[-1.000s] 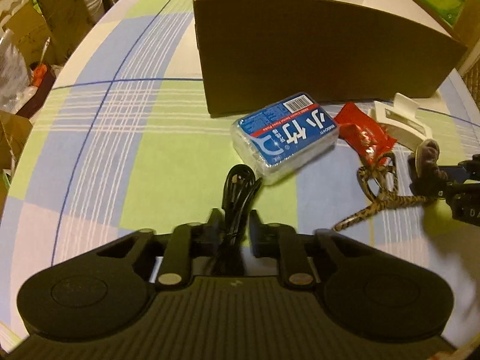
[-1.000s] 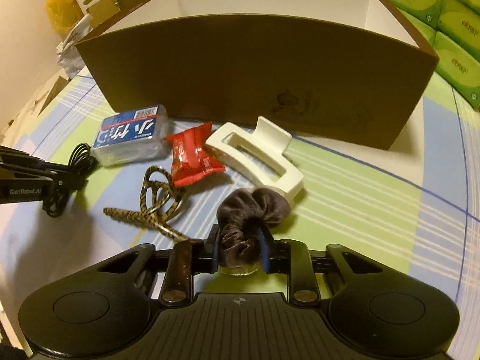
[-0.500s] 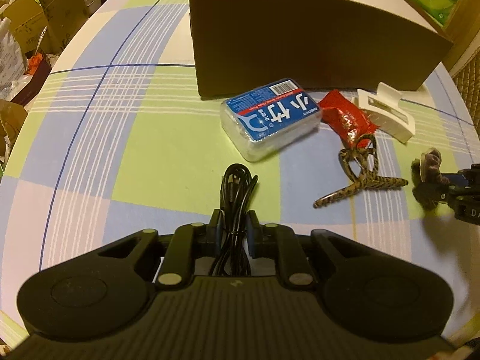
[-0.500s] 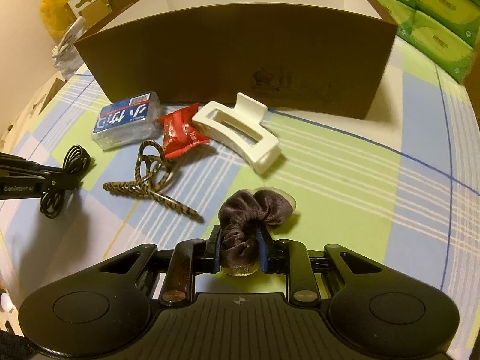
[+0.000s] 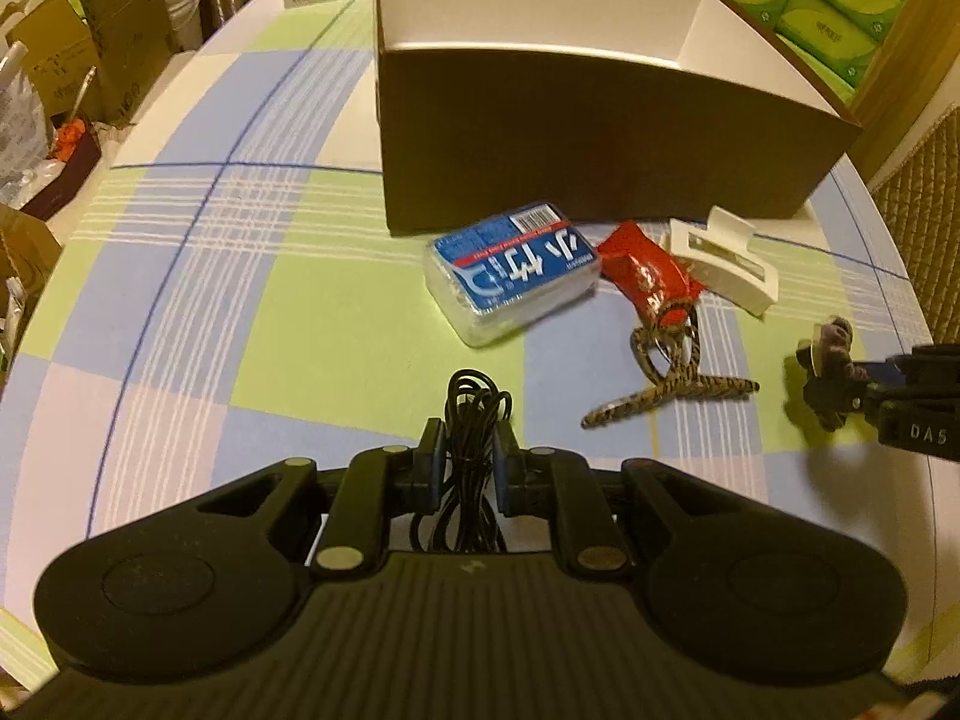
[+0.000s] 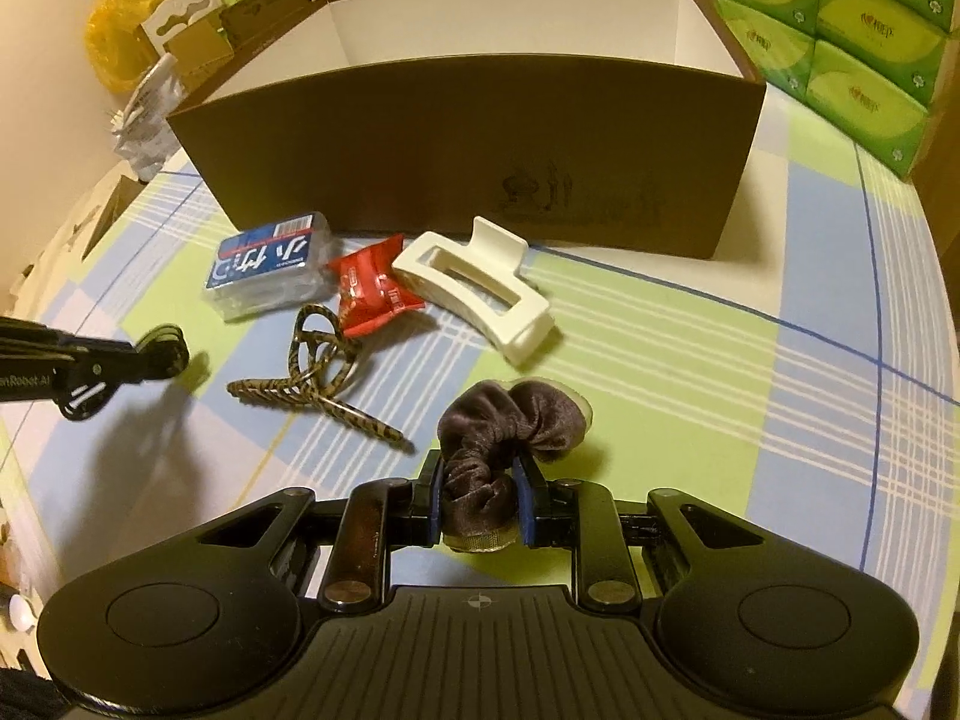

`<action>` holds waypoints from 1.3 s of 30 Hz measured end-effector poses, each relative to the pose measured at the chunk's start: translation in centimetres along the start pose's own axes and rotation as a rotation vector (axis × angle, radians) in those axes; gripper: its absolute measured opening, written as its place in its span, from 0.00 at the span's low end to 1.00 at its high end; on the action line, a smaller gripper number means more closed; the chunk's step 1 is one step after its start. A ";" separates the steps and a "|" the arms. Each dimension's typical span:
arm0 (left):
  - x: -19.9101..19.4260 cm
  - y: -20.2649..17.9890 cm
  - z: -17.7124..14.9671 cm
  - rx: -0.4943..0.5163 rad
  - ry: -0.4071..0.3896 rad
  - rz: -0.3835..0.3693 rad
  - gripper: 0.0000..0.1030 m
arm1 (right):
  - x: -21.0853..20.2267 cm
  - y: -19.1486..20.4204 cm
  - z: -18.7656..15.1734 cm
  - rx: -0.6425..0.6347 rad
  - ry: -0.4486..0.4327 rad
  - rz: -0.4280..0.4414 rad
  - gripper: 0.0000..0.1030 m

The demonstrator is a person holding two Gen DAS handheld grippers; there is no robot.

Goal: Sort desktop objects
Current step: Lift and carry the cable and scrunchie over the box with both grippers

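My left gripper (image 5: 470,462) is shut on a coiled black cable (image 5: 474,414) and holds it above the checked tablecloth. My right gripper (image 6: 480,501) is shut on a brown velvet scrunchie (image 6: 510,426), also lifted. On the cloth in front of the brown cardboard box (image 5: 576,138) lie a blue tissue pack (image 5: 513,267), a red snack packet (image 5: 648,276), a white hair claw (image 5: 726,261) and a leopard-print hair tie (image 5: 672,378). In the right wrist view the box (image 6: 480,162) stands open behind the same items.
Green tissue packs (image 6: 840,36) are stacked at the back right. Cartons and bags (image 5: 66,60) stand on the floor past the table's left edge. The round table edge (image 5: 36,300) curves close on the left.
Both grippers have risen and drawn back from the box with their loads. The box interior now shows more. The items on the cloth have not moved.
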State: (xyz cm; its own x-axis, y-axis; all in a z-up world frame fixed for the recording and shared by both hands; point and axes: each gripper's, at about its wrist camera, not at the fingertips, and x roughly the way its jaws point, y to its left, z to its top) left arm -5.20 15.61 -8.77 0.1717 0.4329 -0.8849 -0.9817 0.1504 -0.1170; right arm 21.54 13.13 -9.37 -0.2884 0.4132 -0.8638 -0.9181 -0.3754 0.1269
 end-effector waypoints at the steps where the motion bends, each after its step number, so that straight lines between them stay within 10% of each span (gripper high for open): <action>1: 0.2 0.1 -0.1 -0.009 0.007 -0.001 0.12 | 0.0 0.0 -0.1 0.000 0.001 -0.001 0.20; 11: 2.9 -1.2 -1.0 0.102 0.066 0.000 0.23 | -0.1 -0.5 -0.4 0.014 0.012 -0.013 0.20; 39: -3.7 -2.2 2.7 0.071 -0.156 -0.083 0.15 | -2.5 0.1 2.3 -0.028 -0.084 0.025 0.20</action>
State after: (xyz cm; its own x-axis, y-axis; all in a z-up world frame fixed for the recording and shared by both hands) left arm -3.44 16.09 -3.97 0.2679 0.5480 -0.7924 -0.9563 0.2512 -0.1496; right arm 21.56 13.98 -6.07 -0.3335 0.4710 -0.8167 -0.9027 -0.4092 0.1326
